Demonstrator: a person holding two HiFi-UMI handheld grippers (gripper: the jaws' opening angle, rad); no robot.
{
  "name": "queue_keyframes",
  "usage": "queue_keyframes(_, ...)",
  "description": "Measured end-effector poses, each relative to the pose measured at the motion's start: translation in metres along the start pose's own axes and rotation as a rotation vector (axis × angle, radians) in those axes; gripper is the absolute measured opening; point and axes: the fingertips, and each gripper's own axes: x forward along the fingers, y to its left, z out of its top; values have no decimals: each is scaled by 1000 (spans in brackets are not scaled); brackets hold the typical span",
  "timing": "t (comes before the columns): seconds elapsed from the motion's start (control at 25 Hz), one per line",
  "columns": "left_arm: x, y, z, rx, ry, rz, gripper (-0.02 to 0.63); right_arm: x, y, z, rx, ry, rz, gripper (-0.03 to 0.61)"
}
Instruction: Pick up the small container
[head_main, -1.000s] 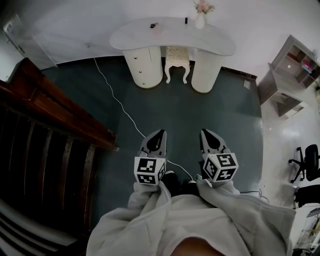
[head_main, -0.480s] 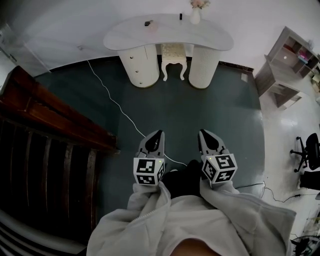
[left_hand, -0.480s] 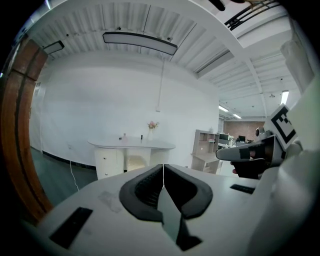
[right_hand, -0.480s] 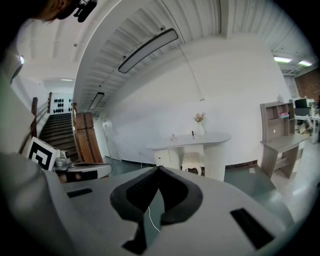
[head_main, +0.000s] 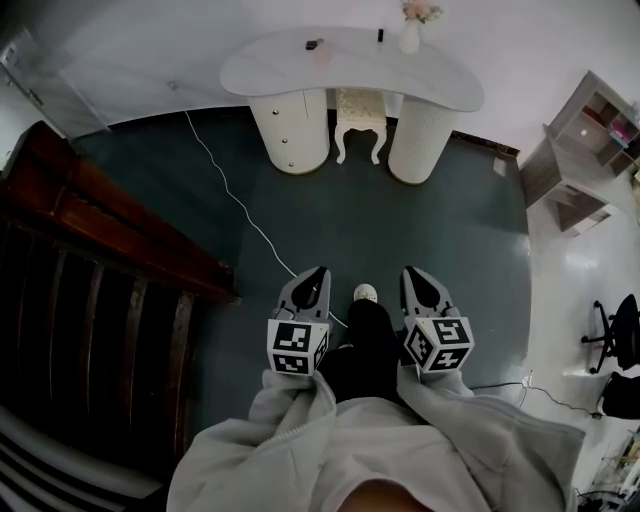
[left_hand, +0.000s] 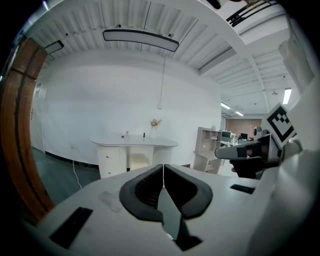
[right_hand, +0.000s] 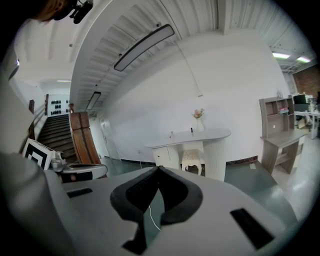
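Observation:
A white curved dressing table (head_main: 420, 82) stands against the far wall, with a small dark item (head_main: 312, 44), a second small dark item (head_main: 380, 35) and a flower vase (head_main: 410, 36) on top. Which of them is the small container I cannot tell. My left gripper (head_main: 321, 269) and right gripper (head_main: 409, 270) are held side by side over the dark floor, far short of the table, both shut and empty. The left gripper view shows shut jaws (left_hand: 163, 166) pointing at the table (left_hand: 132, 144). In the right gripper view the jaws (right_hand: 158, 168) are shut too, with the table (right_hand: 190, 136) ahead.
A white stool (head_main: 358, 112) sits under the table. A white cable (head_main: 240, 205) runs across the floor toward me. A dark wooden stair rail (head_main: 120, 240) flanks the left. Grey shelves (head_main: 580, 150) and an office chair (head_main: 615, 330) stand at the right. My dark trouser leg and light shoe (head_main: 365, 293) are between the grippers.
A dark trouser leg with a light shoe has swung forward between the grippers. Both grippers stay shut and side by side, a little lower in the picture.

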Motion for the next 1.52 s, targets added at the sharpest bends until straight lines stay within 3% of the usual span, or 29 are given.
queue_keyframes(0.4, 46, 33, 18, -12, -20, 65, 17, 55, -17, 21, 7, 11, 62, 49)
queue_keyframes(1.04, 180, 92, 80, -11, -60, 125, 17, 188, -89, 99, -41, 13, 108, 49)
queue_keyframes(1.52, 231, 102, 97, -46, -92, 163, 17, 233, -122, 124, -60, 9, 146, 49)
